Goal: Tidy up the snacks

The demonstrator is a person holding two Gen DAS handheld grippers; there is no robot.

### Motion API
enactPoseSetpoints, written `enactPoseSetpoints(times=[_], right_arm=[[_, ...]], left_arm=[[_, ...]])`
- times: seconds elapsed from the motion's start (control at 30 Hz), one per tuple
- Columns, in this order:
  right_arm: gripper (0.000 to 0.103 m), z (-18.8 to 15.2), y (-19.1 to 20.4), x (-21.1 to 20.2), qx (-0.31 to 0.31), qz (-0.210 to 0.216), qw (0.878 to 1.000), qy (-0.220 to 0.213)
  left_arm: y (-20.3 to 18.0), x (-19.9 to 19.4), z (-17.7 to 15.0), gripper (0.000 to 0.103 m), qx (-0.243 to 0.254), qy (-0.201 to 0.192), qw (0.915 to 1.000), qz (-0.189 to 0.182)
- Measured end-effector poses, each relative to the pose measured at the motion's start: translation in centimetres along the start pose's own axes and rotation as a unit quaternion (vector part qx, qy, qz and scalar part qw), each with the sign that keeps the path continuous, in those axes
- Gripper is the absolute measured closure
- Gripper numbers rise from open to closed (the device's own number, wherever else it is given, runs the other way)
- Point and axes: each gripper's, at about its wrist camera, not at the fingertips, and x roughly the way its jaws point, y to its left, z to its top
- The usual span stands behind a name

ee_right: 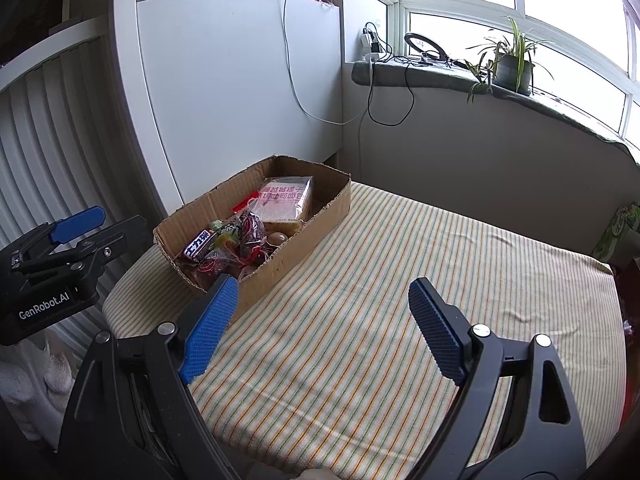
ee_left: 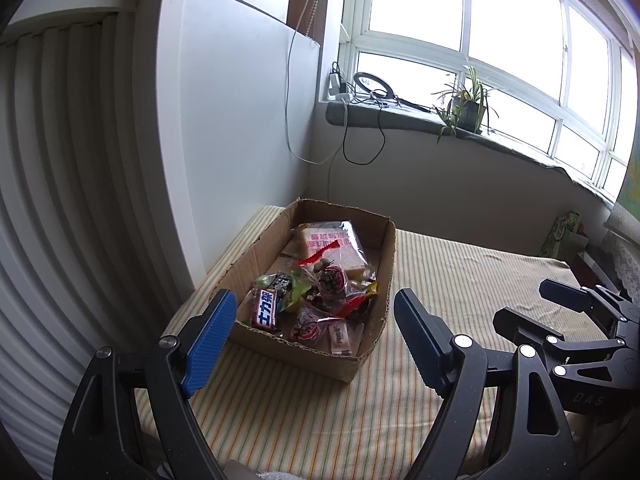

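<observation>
Blue-padded jaws fill the foreground on both sides, and both sets are spread wide with nothing between them. That's the left gripper (ee_left: 314,340) hanging just short of the cardboard box (ee_left: 380,344), and the right gripper (ee_right: 322,332) off to its side over bare striped cloth (ee_right: 400,320) on the table. Neither one touches anything.

Snacks all sit inside the box: a bagged bread loaf (ee_left: 332,246) at the far end, a chocolate bar (ee_left: 267,310) near the front wall, and a heap of small wrapped sweets (ee_left: 324,300) between them.

Looks to me like the picking hasn't started, or everything has already been gathered; hard to call. If a piece is coming out, I'd go for the chocolate bar first: it lies on top and has firm, straight sides. Come down from above, keep clear of the box wall, and close across the bar's narrow width so the crinkly wrappers beside it aren't dragged along.

Plenty is hidden. Whatever lies under the heap can't be seen, the small wrappers blur together, and the right camera loses the front row behind the box wall.
</observation>
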Motion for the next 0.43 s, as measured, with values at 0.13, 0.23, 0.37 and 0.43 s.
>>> enactPoseSetpoints(times=[0.13, 0.23, 0.37, 0.43], right_arm=[[0.013, -0.15, -0.01, 0.0, -0.001, 0.0, 1.0, 0.001], [0.013, -0.18, -0.15, 0.09, -0.001, 0.002, 1.0, 0.003], [0.013, -0.26, -0.44, 0.16, 0.003, 0.001, 1.0, 0.004], [0.013, -0.28, -0.66, 0.22, 0.003, 0.0, 1.0, 0.005]], left_arm=[[-0.05, 0.14, -0.02, 0.022, 0.001, 0.002, 1.0, -0.001], [-0.29, -0.12, -0.1, 0.022, 0.006, -0.006, 1.0, 0.004], [-0.45, -0.14, -0.16, 0.022, 0.008, -0.01, 0.9999, 0.002], [-0.42, -0.06, -0.21, 0.022, 0.008, -0.008, 0.9999, 0.002]])
